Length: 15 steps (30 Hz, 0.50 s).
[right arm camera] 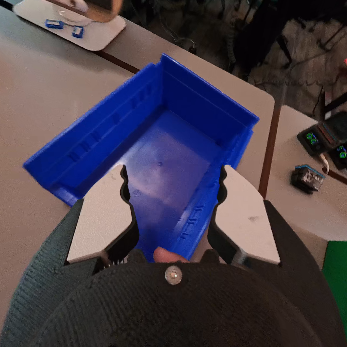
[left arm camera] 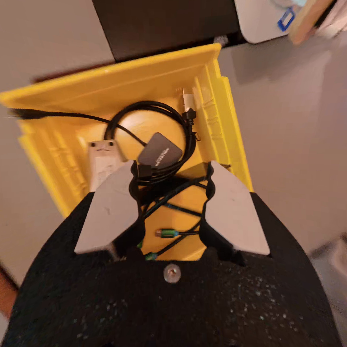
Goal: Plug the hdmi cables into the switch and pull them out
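In the left wrist view a yellow bin [left arm camera: 131,82] holds a dark grey HDMI switch [left arm camera: 159,150] with a black lead, a coiled black cable [left arm camera: 180,120] ending in a silver plug [left arm camera: 187,101], a white box [left arm camera: 103,159] and green-tipped cables [left arm camera: 167,233]. My left gripper [left arm camera: 171,165] is open above the bin, its tips just over the switch's near edge and the cables. In the right wrist view my right gripper [right arm camera: 172,167] is open and empty over an empty blue bin [right arm camera: 206,101]. A fingertip [right arm camera: 165,255] shows at that bin's near edge.
Both bins sit on a grey table [left arm camera: 281,112]. A black panel [left arm camera: 165,24] stands behind the yellow bin. A white tray with blue clips [right arm camera: 75,28] lies at the far left. Black devices with green lights [right arm camera: 323,142] and a small black block [right arm camera: 306,178] sit on the neighbouring table at right.
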Motion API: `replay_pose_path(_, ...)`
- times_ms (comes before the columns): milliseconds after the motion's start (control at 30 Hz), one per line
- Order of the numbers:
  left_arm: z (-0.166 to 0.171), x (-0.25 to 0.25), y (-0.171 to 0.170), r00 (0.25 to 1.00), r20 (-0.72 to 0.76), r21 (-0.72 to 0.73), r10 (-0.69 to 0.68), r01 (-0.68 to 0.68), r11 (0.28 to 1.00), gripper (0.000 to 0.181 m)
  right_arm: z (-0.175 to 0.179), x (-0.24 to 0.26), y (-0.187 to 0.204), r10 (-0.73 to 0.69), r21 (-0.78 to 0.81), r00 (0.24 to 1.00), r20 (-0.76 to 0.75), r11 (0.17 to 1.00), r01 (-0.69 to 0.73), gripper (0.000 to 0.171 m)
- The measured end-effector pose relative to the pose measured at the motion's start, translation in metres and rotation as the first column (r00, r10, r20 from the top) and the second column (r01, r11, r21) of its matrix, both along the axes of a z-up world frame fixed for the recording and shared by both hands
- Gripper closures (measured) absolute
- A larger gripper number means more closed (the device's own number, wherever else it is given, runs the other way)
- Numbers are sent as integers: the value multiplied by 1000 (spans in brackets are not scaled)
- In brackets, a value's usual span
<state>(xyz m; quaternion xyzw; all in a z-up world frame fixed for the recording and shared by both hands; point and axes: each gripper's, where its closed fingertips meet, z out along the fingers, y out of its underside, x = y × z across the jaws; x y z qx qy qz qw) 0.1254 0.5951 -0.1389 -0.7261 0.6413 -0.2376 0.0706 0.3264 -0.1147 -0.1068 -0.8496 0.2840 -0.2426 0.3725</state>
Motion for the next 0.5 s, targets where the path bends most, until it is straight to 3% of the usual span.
replay_pose_path(67, -29, 15, -9, 983, -180, -102, 29, -48, 994, 108, 4, -13, 16, 44, -1, 997, 56, 999, -44, 80)
replay_pose_path(167, -68, 24, -10, 927, -370, -86, 68, -107, 990, 104, 10, -31, 35, 95, 41, 990, 106, 994, -100, 82)
replay_pose_path(267, -91, 28, -3, 875, -470, -12, 114, -135, 991, 99, 8, -42, 41, 125, 66, 985, 122, 989, -133, 83)
replay_pose_path(500, -113, 18, 2, 769, -623, 127, 146, -85, 988, 109, -23, -50, 36, 148, 67, 984, 103, 986, -155, 82)
